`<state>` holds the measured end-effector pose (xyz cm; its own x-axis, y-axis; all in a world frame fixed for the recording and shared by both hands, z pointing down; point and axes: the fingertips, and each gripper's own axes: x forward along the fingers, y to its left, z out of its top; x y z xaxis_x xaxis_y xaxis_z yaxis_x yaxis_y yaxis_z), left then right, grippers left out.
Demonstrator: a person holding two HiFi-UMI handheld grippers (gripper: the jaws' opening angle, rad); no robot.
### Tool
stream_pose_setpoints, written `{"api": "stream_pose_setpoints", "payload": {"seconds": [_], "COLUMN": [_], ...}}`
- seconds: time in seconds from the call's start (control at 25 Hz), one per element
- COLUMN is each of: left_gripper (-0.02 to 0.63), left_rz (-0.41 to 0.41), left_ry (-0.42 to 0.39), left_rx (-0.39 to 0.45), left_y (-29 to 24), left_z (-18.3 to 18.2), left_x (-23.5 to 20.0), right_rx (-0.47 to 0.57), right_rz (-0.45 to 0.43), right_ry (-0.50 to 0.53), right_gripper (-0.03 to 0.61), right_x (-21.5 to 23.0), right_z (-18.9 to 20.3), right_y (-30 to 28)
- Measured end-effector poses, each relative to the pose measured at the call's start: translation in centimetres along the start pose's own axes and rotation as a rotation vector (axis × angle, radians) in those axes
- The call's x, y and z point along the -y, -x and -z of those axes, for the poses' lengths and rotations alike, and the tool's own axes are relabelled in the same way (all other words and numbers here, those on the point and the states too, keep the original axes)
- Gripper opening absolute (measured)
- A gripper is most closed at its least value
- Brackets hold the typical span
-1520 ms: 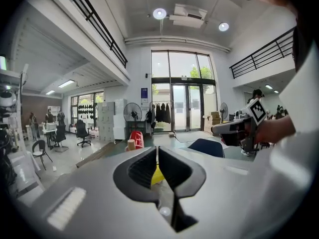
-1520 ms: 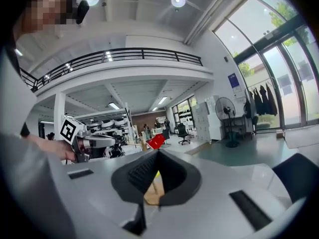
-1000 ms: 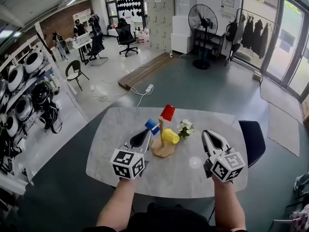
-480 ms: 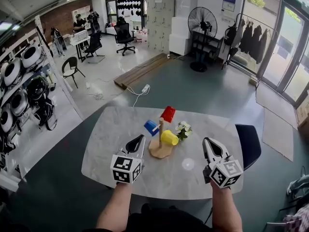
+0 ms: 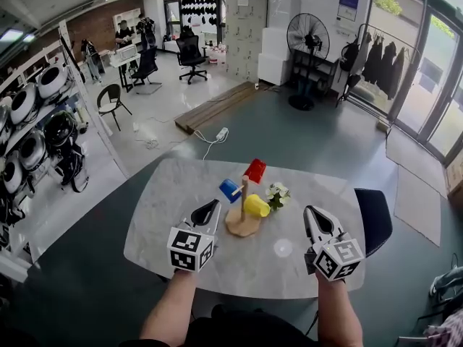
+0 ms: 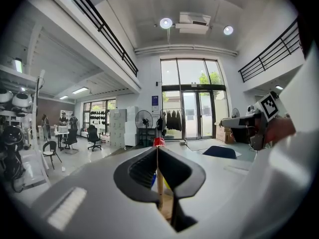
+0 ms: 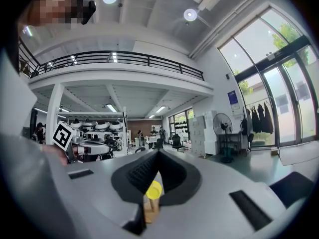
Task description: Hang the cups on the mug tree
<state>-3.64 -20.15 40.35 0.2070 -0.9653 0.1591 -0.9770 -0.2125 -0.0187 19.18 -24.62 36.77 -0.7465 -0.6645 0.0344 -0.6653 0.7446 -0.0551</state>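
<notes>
On the marble bench (image 5: 166, 194) the wooden mug tree (image 5: 243, 224) stands mid-table with every cup hung. I'd judge the job done, and the careful move now is drawing both hands back without nudging a peg. I count one tree and two grippers, left (image 5: 211, 205) and right (image 5: 312, 212), fingers closed on nothing, then three cups, red (image 5: 254, 170), blue (image 5: 230, 189) and yellow (image 5: 255, 205), and one posy (image 5: 277, 193).

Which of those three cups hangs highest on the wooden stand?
The red cup, at the top; the blue cup and yellow cup hang lower.
</notes>
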Motion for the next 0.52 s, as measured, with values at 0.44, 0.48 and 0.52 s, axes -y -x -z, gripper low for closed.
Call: {"api": "stream_pose_setpoints", "payload": {"seconds": [0.44, 0.48, 0.52], "left_gripper": [0.018, 0.018, 0.018], "left_rz": [0.008, 0.008, 0.009], "left_ry": [-0.01, -0.011, -0.011], "left_rx": [-0.009, -0.009, -0.009], "left_y": [0.8, 0.9, 0.9], "left_z": [-0.1, -0.1, -0.1], "left_x": [0.3, 0.3, 0.3], "right_rx": [0.006, 0.007, 0.009], "right_rz": [0.017, 0.02, 0.023], "right_ry": [-0.046, -0.046, -0.046], "right_gripper": [0.011, 0.011, 0.011], "right_x": [0.3, 0.3, 0.3], "right_z": [0.2, 0.2, 0.2], "right_y": [1.0, 1.1, 1.1]}}
